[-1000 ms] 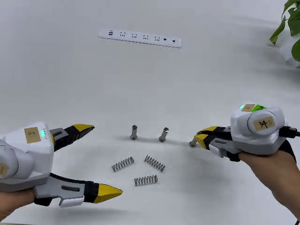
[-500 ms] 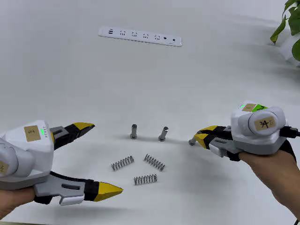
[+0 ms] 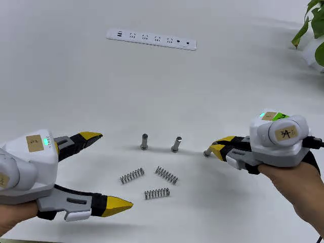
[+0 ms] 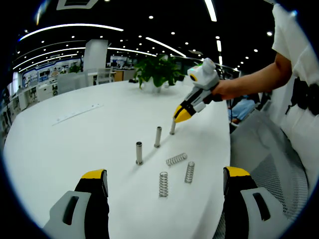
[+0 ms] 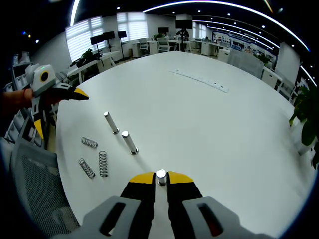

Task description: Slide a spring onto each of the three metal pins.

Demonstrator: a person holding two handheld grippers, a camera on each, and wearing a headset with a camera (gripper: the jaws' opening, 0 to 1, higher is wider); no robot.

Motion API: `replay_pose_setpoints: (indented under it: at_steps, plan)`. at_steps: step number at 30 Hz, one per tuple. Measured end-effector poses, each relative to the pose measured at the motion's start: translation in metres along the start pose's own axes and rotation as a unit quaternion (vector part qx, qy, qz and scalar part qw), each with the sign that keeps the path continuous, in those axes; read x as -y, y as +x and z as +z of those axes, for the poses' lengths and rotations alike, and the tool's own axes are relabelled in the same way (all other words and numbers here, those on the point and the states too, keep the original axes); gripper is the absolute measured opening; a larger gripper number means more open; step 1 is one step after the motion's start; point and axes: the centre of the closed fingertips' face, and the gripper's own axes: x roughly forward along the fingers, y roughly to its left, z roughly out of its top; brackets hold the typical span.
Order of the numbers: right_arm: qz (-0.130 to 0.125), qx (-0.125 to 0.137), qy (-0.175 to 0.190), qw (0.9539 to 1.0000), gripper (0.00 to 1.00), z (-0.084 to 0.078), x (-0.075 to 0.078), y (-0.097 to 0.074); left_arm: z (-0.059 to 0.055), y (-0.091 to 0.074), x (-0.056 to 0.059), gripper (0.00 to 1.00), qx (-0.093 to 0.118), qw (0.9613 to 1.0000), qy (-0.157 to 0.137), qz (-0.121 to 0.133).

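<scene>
Springs [image 3: 132,175]: coiled wire; pins [image 3: 145,142]: smooth metal cylinders

- Left gripper [image 3: 111,170]: white rounded housing, grey jaw arms, black shanks, yellow pointed tips.
- Right gripper [image 3: 215,147]: matching white housing, with black jaws tipped in yellow.
- Stickers [image 3: 35,144]: tan squares bearing a handwritten mark, one on top of each housing.
- Indicator light [image 3: 46,142]: small and green, beside the sticker.
- Cable [image 3: 314,143]: black, at the rear of the right housing.
- Sleeve [image 4: 291,35]: white, short.
</scene>
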Motion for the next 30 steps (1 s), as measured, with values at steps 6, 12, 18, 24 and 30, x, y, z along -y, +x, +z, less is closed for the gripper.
replay_pose_setpoints:
  at_steps: [6,12,18,24,30]
  plan:
    - [0.001,0.002,0.001,1.0,0.1,0.0018,-0.0005,-0.0008,0.0039,0.001,0.0032,0.98,0.001,1.0,-0.001,0.001]
    - [0.001,0.001,0.0,1.0,0.1,0.0007,-0.0001,0.002,0.0025,0.0007,0.0023,0.98,0.001,1.0,0.0,0.0]
    - [0.0,0.001,0.0,1.0,0.11,-0.0001,0.0001,0.0009,0.0036,0.0006,0.0024,0.98,0.001,1.0,0.0,0.0]
    - [0.001,0.006,-0.001,1.0,0.15,0.0029,-0.0019,-0.0016,0.0061,0.0013,0.0051,0.98,0.0,1.0,0.003,-0.002]
    - [0.002,0.01,-0.007,0.9999,0.21,0.0033,-0.0033,-0.0066,0.0064,-0.0001,0.0034,0.98,-0.002,1.0,0.008,-0.002]
